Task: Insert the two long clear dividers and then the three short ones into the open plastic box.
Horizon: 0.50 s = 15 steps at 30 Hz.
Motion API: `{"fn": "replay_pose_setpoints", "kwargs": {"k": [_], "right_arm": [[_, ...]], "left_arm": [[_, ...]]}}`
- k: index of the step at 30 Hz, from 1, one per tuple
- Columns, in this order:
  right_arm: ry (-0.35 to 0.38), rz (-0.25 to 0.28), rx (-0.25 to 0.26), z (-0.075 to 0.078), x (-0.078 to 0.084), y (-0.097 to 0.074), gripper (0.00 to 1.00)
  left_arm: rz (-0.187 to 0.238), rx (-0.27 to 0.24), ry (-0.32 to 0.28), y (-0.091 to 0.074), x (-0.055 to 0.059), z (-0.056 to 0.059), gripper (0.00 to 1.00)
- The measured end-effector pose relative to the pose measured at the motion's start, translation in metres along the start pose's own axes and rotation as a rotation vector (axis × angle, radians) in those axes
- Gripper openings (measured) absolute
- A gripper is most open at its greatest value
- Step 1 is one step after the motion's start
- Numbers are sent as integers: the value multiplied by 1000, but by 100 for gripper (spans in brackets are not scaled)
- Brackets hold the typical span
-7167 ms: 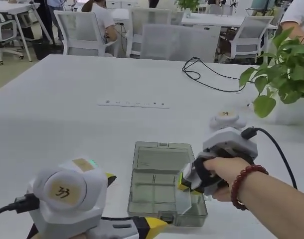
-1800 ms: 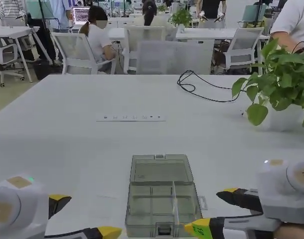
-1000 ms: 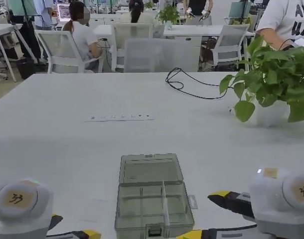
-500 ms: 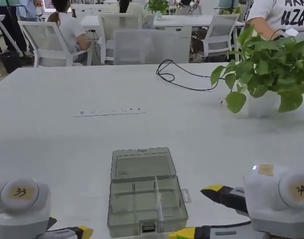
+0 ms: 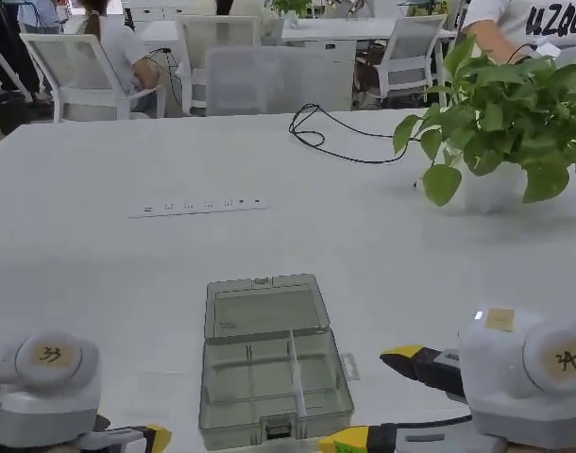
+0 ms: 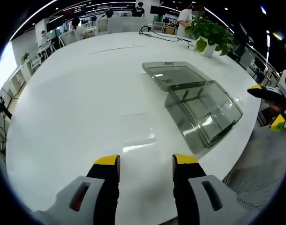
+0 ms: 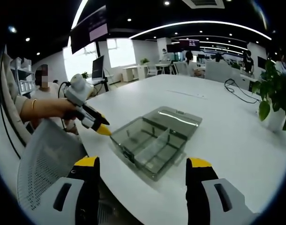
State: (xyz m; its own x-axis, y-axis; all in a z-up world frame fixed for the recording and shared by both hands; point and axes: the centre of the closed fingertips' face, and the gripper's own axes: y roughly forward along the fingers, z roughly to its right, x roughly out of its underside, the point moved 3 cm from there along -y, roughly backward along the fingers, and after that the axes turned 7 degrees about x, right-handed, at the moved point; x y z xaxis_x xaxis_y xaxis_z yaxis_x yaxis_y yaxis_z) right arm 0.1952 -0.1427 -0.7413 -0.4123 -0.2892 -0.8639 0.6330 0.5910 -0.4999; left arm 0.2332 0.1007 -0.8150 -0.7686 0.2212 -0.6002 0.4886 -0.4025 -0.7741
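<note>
The open clear plastic box [image 5: 274, 377] lies near the table's front edge with its lid [image 5: 264, 309] folded back flat. A clear divider [image 5: 293, 370] stands lengthwise inside it, with shorter cross pieces beside it. My right gripper [image 5: 373, 401] sits to the right of the box, open and holding nothing. My left gripper [image 5: 154, 437] is low at the front left, apart from the box. In the left gripper view the gripper [image 6: 146, 161] is open over bare table, with the box [image 6: 204, 105] ahead to the right. In the right gripper view the gripper [image 7: 143, 162] is open, facing the box [image 7: 150, 140].
A potted plant [image 5: 496, 104] stands at the back right and a black cable [image 5: 326, 132] lies beside it. A thin flat strip [image 5: 198, 205] rests mid-table. Chairs and people sit beyond the far edge. The white table [image 5: 99, 274] is bare around the box.
Seven seconds ago the right gripper was at the box with a clear divider; now it is off the box and open. The head camera has tilted; both grippers stay low.
</note>
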Motion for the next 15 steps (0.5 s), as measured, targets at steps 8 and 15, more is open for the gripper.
{"fn": "replay_pose_setpoints", "kwargs": {"k": [8, 15], "right_arm": [[15, 3, 16, 4, 1, 2, 75], [8, -4, 26, 5, 3, 3, 74]], "left_arm": [[-34, -16, 10, 6, 4, -1, 41], [-35, -41, 33, 5, 3, -1, 40]]}}
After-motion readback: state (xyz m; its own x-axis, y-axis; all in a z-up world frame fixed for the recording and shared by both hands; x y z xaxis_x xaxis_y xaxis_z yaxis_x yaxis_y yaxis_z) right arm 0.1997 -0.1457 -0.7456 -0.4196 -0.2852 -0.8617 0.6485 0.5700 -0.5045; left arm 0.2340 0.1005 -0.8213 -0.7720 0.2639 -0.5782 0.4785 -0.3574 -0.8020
